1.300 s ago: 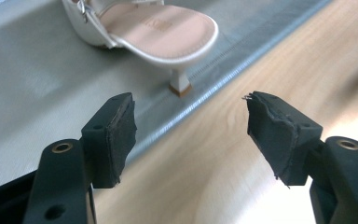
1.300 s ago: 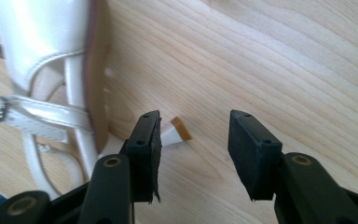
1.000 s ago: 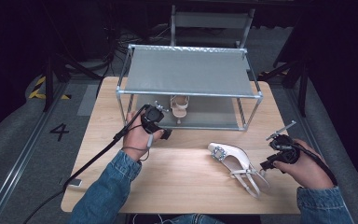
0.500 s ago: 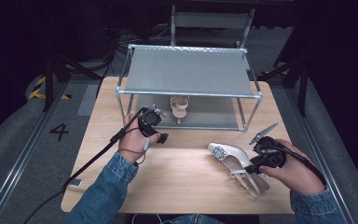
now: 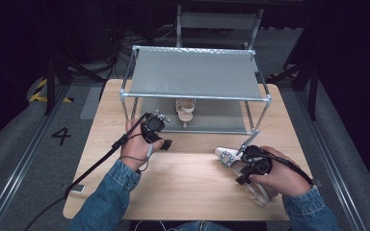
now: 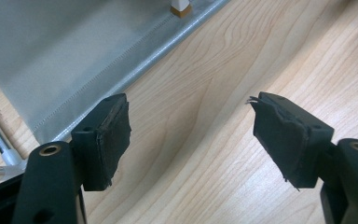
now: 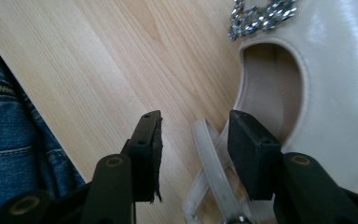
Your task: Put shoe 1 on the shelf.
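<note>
Right gripper: the right gripper (image 5: 244,169) sat over the near end of the white shoe (image 5: 227,156), its jaws apart with a thin strap (image 7: 210,161) lying between them, not yet pinched
Shoe on the table: it lay on the wooden table (image 5: 192,187) in front of the person's right hand (image 5: 274,175), jewelled toe (image 7: 261,14) pointing away and to the left toward the rack, straps trailing back toward the near edge
Long axis: it ran slantwise, from the toe near the table's middle to the straps under the right hand
Which hand was nearer: the right one, plainly; the left gripper (image 5: 160,137) was well apart from this shoe, close to the rack's front left leg
Left gripper: jaws wide apart and holding nothing, looking down at bare wood and the edge of the grey lower shelf (image 6: 51,60)
Second shoe: a matching shoe (image 5: 186,109) stood on the lower shelf of the metal rack (image 5: 195,74), under the top shelf
Open room: bare tabletop lay between the shoe and the rack, and the lower shelf had space on either side of the shoe already there
Edges to mind: I judged the rack's front rail and the right front post the likely snags if the shoe were carried in, the near table edge just behind the straps
</note>
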A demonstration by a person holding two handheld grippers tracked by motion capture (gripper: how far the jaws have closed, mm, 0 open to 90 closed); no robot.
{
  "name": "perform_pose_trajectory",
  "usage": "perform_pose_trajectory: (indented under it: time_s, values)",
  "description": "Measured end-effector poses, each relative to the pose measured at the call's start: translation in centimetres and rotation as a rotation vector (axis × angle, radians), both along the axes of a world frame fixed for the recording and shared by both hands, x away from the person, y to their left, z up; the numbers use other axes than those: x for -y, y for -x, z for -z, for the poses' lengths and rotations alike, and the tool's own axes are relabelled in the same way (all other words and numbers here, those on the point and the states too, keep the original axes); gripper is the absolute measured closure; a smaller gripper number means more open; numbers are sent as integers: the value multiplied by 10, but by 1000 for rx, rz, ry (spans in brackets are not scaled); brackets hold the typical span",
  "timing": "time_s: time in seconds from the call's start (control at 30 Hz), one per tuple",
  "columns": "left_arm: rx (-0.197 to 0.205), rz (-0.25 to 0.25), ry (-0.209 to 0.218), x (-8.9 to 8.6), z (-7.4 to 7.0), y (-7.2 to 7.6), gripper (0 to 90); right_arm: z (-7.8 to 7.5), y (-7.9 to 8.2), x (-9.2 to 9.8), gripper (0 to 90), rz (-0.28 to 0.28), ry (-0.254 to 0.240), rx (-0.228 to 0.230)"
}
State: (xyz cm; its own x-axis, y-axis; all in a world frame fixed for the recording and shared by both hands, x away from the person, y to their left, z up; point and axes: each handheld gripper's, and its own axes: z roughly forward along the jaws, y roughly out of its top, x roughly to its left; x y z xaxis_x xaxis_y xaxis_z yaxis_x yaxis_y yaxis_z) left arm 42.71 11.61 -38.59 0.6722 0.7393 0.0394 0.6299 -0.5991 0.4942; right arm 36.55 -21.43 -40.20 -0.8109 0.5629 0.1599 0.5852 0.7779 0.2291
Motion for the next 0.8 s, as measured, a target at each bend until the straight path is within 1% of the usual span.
perform_pose_trajectory:
  time_s: [0.03,0.07,0.1,0.13,0.2,0.27,0.37,0.43,0.5,0.57,0.6,0.73,0.8]
  values:
    - [0,4,-2,0,0,0,278,4,-1,-1,562,-3,17,1]
    - [-1,0,-1,0,1,0,278,7,-2,-2,566,-7,22,-14]
    - [-3,-2,-2,-1,1,0,277,9,-3,-3,572,-6,21,-16]
    - [-4,-4,-2,-1,2,0,278,12,-3,-4,598,-17,32,-26]
    - [-3,-1,-4,-1,1,-1,278,14,-3,-6,670,-41,75,-20]
    - [-1,0,0,-1,2,-1,278,14,-3,-5,745,-44,99,-19]
    - [-7,2,-1,0,3,-2,277,9,-1,-4,810,-41,112,3]
    - [-3,10,-3,1,5,-2,273,6,-1,-3,817,-41,107,13]
    - [-6,16,-3,2,5,-3,273,3,1,-1,818,-29,105,24]
    - [-8,15,-3,2,5,-3,272,0,2,0,817,-33,99,32]
    - [-7,16,-2,2,6,-3,272,-2,3,1,817,-39,101,44]
    - [-10,17,-8,2,7,-4,267,-11,6,6,815,-26,92,65]
    - [-14,19,-8,2,8,-4,264,-14,7,10,815,-20,78,75]
